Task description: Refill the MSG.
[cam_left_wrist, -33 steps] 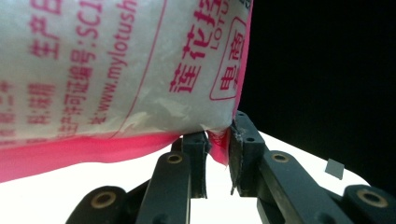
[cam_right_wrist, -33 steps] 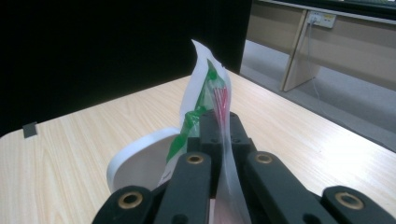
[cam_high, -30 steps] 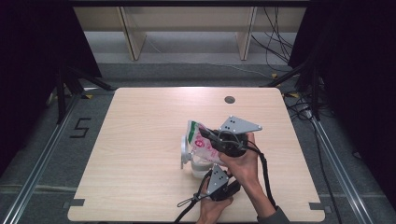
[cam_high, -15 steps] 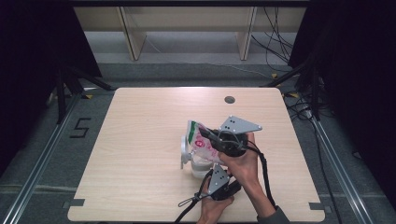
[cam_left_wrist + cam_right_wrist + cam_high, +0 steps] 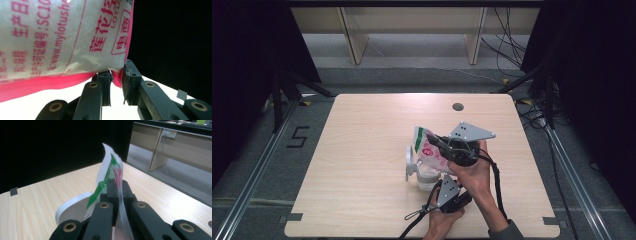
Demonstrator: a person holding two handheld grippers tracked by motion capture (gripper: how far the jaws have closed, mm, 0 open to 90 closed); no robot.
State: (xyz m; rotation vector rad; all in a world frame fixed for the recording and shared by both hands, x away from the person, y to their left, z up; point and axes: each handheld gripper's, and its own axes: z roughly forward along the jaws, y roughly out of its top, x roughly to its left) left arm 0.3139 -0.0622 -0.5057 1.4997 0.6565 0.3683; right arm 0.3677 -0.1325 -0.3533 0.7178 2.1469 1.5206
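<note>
Nothing has shifted since the earlier frame: both hands and the white plastic pouch with pink and green print sit as they did, near the desk's front edge and a little right of its middle. Nearest that edge, the left gripper pinches the pouch's pink sealed corner between its jaws (the printed film looms just above them). Just beyond, the right gripper is clamped tight on the pouch's upper edge, holding it above a white measuring cup.
</note>
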